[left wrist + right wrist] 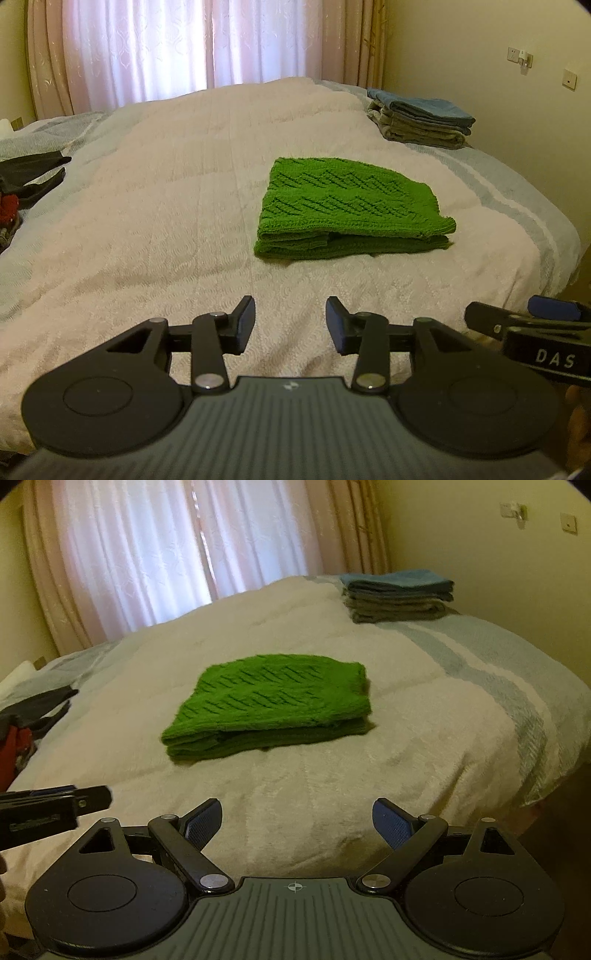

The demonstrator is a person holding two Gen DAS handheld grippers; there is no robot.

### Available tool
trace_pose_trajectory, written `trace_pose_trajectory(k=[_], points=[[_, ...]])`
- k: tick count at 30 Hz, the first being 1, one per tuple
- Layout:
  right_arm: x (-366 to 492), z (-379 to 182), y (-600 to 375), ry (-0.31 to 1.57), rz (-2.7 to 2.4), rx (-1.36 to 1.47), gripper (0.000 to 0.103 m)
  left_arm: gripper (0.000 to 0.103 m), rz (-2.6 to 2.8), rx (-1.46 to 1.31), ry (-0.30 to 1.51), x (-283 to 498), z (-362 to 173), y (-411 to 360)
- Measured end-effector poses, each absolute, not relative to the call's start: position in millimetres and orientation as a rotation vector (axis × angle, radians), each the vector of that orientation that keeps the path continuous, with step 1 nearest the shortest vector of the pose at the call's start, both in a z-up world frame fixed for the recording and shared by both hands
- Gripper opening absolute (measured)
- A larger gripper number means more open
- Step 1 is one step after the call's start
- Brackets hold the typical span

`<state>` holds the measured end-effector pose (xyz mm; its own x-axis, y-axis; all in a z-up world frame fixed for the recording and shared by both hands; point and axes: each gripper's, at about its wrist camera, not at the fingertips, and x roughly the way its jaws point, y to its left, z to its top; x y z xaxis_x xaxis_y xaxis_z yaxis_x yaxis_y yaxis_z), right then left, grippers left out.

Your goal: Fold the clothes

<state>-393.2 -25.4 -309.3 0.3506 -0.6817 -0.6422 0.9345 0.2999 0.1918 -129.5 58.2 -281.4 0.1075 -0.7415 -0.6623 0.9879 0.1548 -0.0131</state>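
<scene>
A green knitted garment (pixel 347 206) lies folded into a flat rectangle on the pale pink bedspread (pixel 166 221); it also shows in the right wrist view (pixel 273 709). My left gripper (pixel 290 321) is open and empty, above the bed's near edge, short of the garment. My right gripper (pixel 297 823) is open wide and empty, also near the front edge, apart from the garment. The right gripper's side shows in the left wrist view (pixel 532 328); the left gripper's side shows in the right wrist view (pixel 55 808).
A stack of folded blue and grey clothes (pixel 421 118) sits at the bed's far right corner, also in the right wrist view (pixel 399 594). Dark and red unfolded clothes (pixel 26 184) lie at the left edge. Curtains (pixel 184 48) hang behind the bed.
</scene>
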Motion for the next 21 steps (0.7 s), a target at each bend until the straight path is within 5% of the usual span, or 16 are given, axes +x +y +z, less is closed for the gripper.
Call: trace_pose_trajectory(k=[8,9,11,21], points=[[-415,-328,-75,0.342,-1.089,0.767,0.089,0.038,-1.357,0.480,0.675,-116,-299,28],[-424,-331,-85,0.266,-1.060,0.831,0.082,0.038,-1.356,0.476,0.684,-112,-302,22],[-444,-346,-113,0.111,-0.999,1.023,0.044,0.038,-1.353,0.467,0.701,-105,-307,11],[-471,-412,-203,-0.215,-0.965,1.398,0.044,0.038,-1.330,0.421,0.763,-70,-326,-32]])
